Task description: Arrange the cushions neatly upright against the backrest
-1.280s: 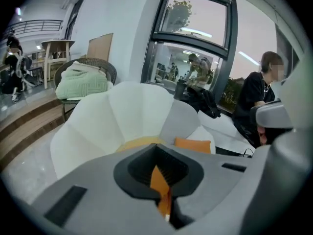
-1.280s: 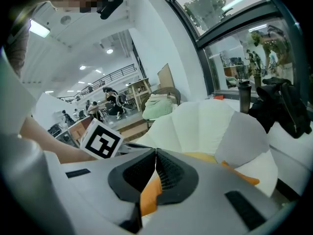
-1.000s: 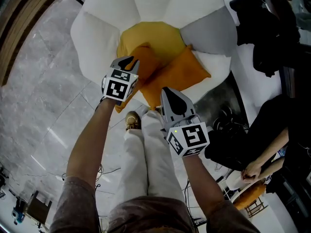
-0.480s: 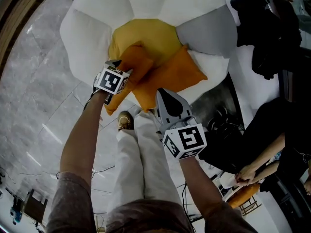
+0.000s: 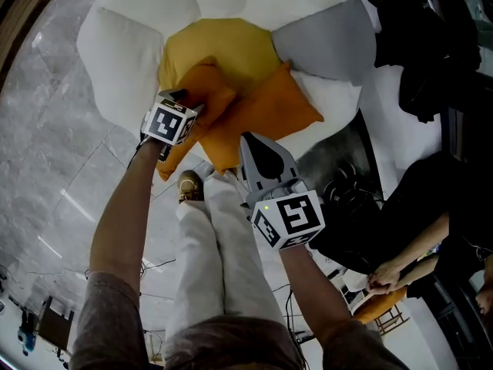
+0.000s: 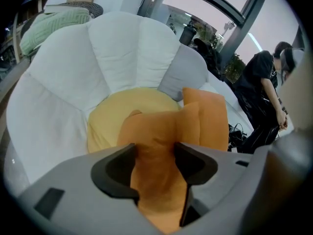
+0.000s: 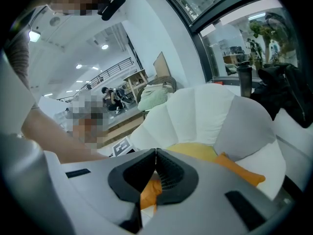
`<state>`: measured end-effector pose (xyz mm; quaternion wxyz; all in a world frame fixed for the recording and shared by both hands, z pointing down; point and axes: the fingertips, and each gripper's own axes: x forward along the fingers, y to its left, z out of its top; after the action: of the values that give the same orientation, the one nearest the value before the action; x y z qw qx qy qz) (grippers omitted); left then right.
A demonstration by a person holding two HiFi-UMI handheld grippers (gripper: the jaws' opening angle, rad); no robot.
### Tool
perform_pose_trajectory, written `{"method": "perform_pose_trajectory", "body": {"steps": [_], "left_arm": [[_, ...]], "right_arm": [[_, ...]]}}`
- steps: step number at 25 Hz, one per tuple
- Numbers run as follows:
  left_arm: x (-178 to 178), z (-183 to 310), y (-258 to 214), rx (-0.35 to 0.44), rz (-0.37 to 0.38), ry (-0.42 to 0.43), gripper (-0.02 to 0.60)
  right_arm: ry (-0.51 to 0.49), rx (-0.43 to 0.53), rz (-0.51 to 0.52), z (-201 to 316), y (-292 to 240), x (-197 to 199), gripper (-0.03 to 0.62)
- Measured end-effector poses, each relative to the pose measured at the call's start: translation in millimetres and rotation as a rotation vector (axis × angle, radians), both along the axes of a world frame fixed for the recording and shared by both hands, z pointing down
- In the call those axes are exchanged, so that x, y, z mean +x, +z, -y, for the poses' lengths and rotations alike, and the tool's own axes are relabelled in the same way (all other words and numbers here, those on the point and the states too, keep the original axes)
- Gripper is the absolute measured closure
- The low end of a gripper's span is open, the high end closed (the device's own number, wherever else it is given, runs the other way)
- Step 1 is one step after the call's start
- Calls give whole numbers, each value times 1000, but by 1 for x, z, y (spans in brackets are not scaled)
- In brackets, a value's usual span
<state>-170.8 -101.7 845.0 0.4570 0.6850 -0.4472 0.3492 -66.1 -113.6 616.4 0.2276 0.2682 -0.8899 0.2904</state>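
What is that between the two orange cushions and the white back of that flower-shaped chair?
A yellow cushion lies there, between the orange cushions and the white backrest. The left gripper view shows it best.

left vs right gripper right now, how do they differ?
Jaws: left gripper wide open, just been opening; right gripper closed.
Contents: left gripper straddles the nearer orange fabric cushion; right gripper is empty, short of it.
Both face the white petal-shaped chair.
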Motion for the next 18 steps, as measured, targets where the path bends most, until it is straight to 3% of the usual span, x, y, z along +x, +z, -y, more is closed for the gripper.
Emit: {"method": "perform_pose_trajectory", "body": {"steps": [4, 11, 18], "left_arm": [[1, -2, 0, -2, 9, -8, 337], [-2, -10, -2, 6, 84, -17, 520], [-11, -12, -20, 7, 65, -71, 545]], "right_arm": [[-5, -8, -4, 0, 3, -1, 576], [-17, 2, 0, 2, 1, -4, 576], [-20, 2, 2, -5, -4, -4, 575]]}}
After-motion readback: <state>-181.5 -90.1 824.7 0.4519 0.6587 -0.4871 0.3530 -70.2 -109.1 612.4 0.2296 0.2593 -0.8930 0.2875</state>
